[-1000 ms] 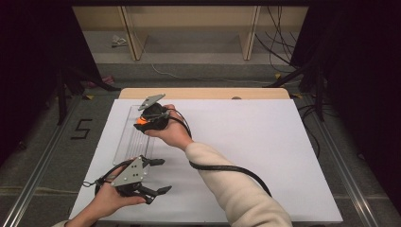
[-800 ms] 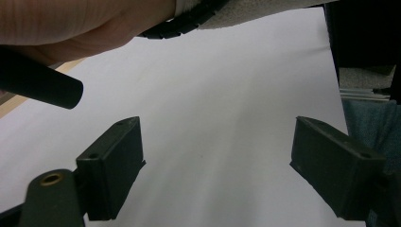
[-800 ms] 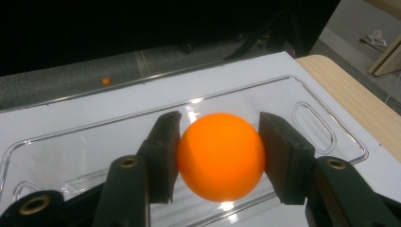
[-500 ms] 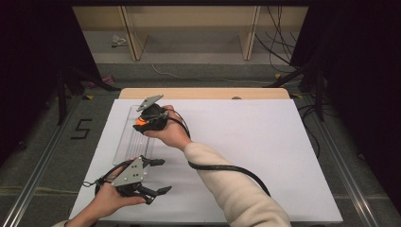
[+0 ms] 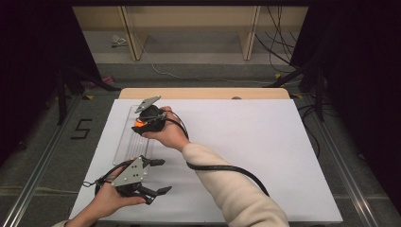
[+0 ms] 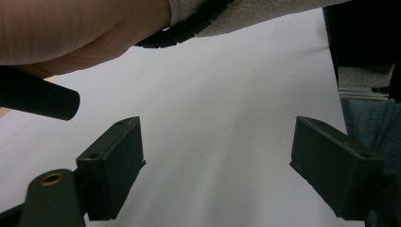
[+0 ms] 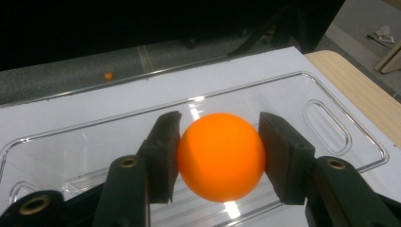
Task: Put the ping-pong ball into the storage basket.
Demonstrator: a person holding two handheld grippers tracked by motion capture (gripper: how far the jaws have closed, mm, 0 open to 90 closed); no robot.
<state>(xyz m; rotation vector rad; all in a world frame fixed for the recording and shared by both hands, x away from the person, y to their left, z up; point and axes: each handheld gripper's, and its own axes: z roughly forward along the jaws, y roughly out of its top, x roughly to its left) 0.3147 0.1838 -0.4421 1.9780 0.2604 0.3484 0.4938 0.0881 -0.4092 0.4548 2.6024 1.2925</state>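
Right gripper point(image 7: 220, 158) jaws clamped on round orange plastic ball point(image 7: 221, 157) above clear plastic tray point(image 7: 326, 120), frame centre; left gripper point(image 6: 217, 175) jaws apart, empty. Lower ball gently before release.

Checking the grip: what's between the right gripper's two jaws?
An orange ball, pinched in the right gripper over the clear tray, in the right gripper view.

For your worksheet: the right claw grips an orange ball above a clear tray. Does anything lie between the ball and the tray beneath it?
Nothing visible does. The right claw holds the orange ball directly over the clear tray, whose visible surface looks bare.
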